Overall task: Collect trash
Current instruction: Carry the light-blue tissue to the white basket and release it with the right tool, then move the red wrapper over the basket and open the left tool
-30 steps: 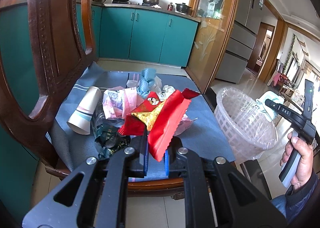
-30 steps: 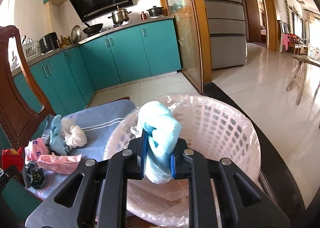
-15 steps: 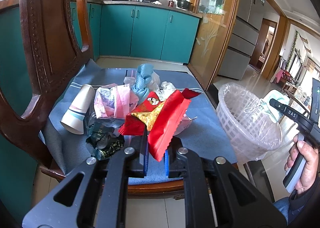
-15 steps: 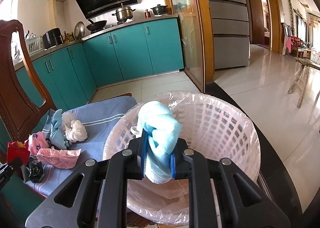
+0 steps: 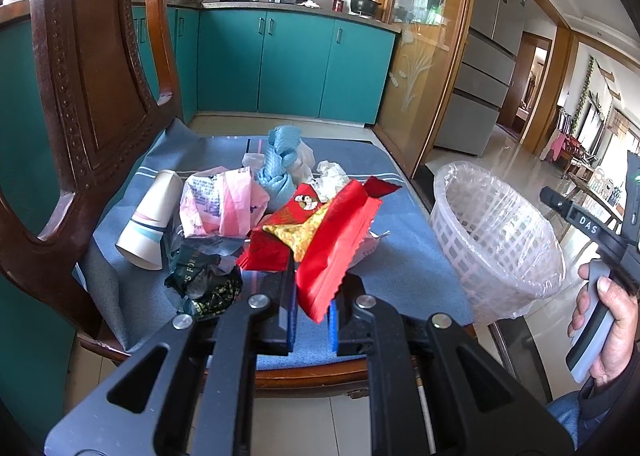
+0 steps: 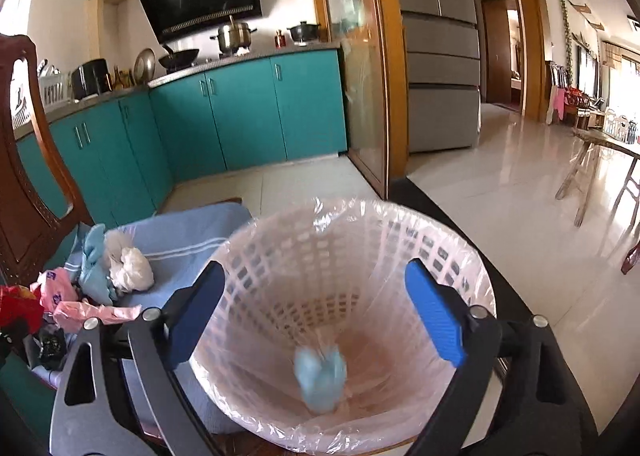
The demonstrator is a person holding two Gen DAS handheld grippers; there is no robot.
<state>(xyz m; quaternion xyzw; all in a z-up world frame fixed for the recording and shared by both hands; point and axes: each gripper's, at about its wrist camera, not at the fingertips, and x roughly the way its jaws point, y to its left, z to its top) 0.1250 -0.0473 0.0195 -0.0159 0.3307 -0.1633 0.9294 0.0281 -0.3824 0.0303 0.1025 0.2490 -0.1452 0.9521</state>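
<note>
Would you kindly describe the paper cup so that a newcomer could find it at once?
Start at the wooden chair with its blue seat cloth, where the trash is piled. At the pile's left edge, nearest the chair back, lies the paper cup. It alone is a rigid white cone on its side; everything else is crumpled.

Teal cabinets [image 5: 296, 64], glossy tile floor [image 6: 500, 224], steel fridge [image 6: 440, 56].

The basket [image 6: 440, 256] is white lattice plastic lined with a thin, glossy, crinkled film bag. At its six o'clock lies a soft blue cloth wad [image 6: 320, 376] (blurred). The red wrapper [image 5: 336, 248] is shiny foil; the chair [image 5: 92, 88] polished carved wood; its seat cover [image 5: 400, 268] matt woven cloth.
</note>
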